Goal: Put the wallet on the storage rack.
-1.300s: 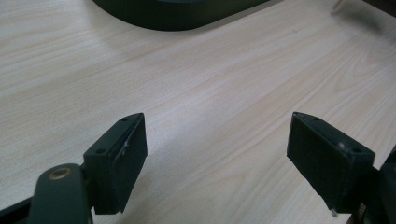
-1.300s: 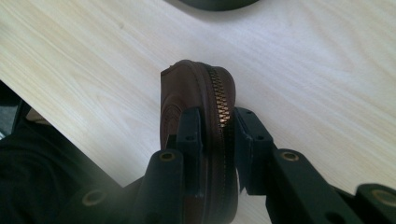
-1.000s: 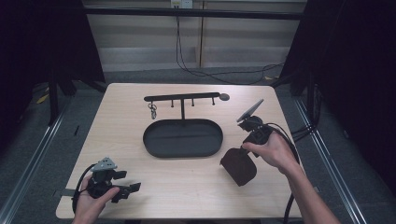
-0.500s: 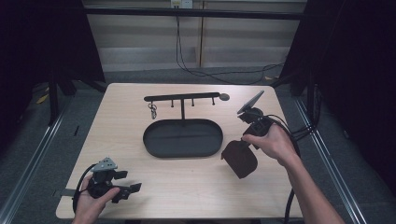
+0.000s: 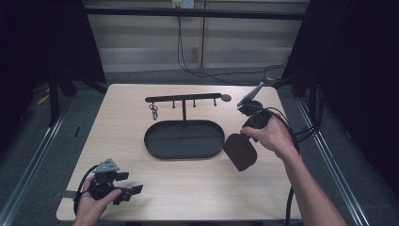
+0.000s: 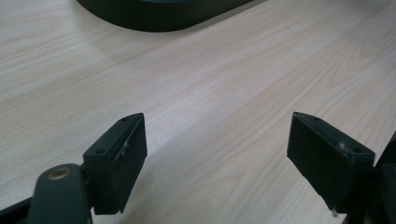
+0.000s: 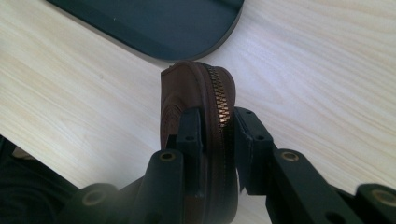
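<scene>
Wooden table, dark surround: brown pouch lifted in right gripper beside tray.

Nearest, at 7 o'clock on the table (image 5: 197, 188), the left gripper (image 5: 134, 192) rests low by the near edge in the person's left hand (image 5: 91, 207); its jaws stand wide apart with bare wood between them, holding nothing. At 3 o'clock the right gripper (image 7: 217, 135) has its jaws closed on a brown zip pouch (image 7: 198, 93), clamped across the zipper edge; high view shows the pouch (image 5: 241, 151) hanging down from the right hand (image 5: 270, 136), just beside the right end of the oval tray (image 5: 183, 151). Cannot tell if its lower edge touches the table. Tray holds nothing. Farther, at 12 o'clock, a hook rack (image 5: 183, 99) carries a key ring (image 5: 154, 111) on its left hook. Judgement: pick-up done; placing the pouch, tray or rack, is left.
</scene>
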{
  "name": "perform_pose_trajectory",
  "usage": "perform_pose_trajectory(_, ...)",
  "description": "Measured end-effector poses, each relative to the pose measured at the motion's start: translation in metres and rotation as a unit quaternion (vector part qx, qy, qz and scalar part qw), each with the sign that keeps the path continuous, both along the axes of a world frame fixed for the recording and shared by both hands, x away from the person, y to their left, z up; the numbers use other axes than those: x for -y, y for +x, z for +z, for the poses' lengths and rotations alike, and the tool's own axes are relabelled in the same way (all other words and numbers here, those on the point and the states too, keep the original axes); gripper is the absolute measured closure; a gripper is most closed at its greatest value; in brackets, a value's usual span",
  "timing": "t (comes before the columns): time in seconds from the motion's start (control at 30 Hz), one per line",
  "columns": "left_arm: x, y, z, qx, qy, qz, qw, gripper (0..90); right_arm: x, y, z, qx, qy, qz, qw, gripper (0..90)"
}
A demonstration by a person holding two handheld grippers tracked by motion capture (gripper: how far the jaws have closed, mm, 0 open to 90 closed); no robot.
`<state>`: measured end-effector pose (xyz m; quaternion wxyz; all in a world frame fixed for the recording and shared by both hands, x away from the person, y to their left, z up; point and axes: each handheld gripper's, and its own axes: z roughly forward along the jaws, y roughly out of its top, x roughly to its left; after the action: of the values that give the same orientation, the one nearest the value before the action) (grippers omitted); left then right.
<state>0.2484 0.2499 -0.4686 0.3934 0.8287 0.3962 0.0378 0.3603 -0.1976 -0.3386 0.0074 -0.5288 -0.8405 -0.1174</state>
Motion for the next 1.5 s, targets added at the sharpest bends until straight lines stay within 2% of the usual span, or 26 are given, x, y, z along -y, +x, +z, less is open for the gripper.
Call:
perform_pose_trajectory(0.23, 0.001, 0.0, -0.001, -0.002, 0.005, -0.003, 1.0, 20.0, -0.01, 0.01, 0.004, 0.003, -0.009, -0.001, 1.0, 73.3)
perform_pose_trajectory(0.47, 0.0, -0.001, 0.0, 0.003, 0.007, -0.004, 1.0, 20.1, -0.022, 0.019, 0.01, 0.013, -0.004, 0.004, 0.9999, 73.3)
perform_pose_trajectory(0.97, 0.0, 0.0, -0.001, 0.002, 0.006, -0.003, 1.0, 20.1, -0.036, 0.043, 0.009, 0.017, -0.005, -0.019, 0.9997, 73.2)
perform_pose_trajectory(1.2, 0.0, 0.0, -0.001, 0.001, 0.006, -0.003, 1.0, 20.1, -0.041, 0.052, 0.011, 0.027, 0.006, -0.029, 0.9992, 73.2)
perform_pose_trajectory(1.3, 0.0, 0.0, 0.0, 0.002, 0.007, -0.005, 1.0, 20.1, -0.043, 0.055, 0.008, 0.025, 0.005, -0.029, 0.9993, 73.2)
perform_pose_trajectory(1.5, 0.0, 0.0, 0.0, -0.003, 0.002, -0.006, 1.0, 20.1, -0.044, 0.061, 0.005, 0.026, 0.018, -0.034, 0.9989, 73.2)
